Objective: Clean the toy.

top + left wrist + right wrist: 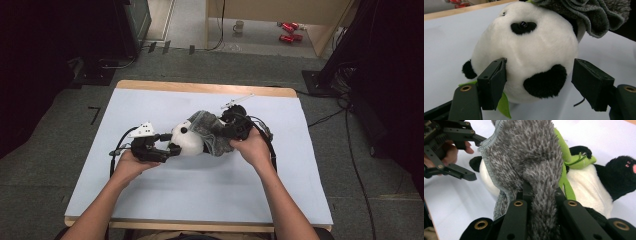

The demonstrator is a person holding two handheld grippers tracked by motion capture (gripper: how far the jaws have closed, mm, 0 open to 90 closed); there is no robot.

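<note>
While both forearms come in from the 6 o'clock edge of the high view, the left gripper (172, 149) sits at about 9 o'clock of the toy panda (187, 137), its jaws spread wide on either side of the white head; in the left gripper view one pad touches the plush at 9 o'clock and the other stands clear of it at 3 o'clock, so nothing is pinched. That panda lies near the middle of the pale table (150, 200), head toward 9 o'clock, with a black eye patch (523, 27) up at 12 o'clock and a scrap of green (504, 105) low at 7 o'clock in that view. Just past the head, the grey fuzzy cloth (210, 132) lies draped over the panda's body. From 3 o'clock the right gripper (231, 129) has its jaws pressed together on a fold of this cloth, seen bunched between them in the right gripper view (541, 195). Beyond the cloth in that view a green strap (564, 157) crosses the white belly, and a black paw with pink marks (621, 170) lies at 3 o'clock
</note>
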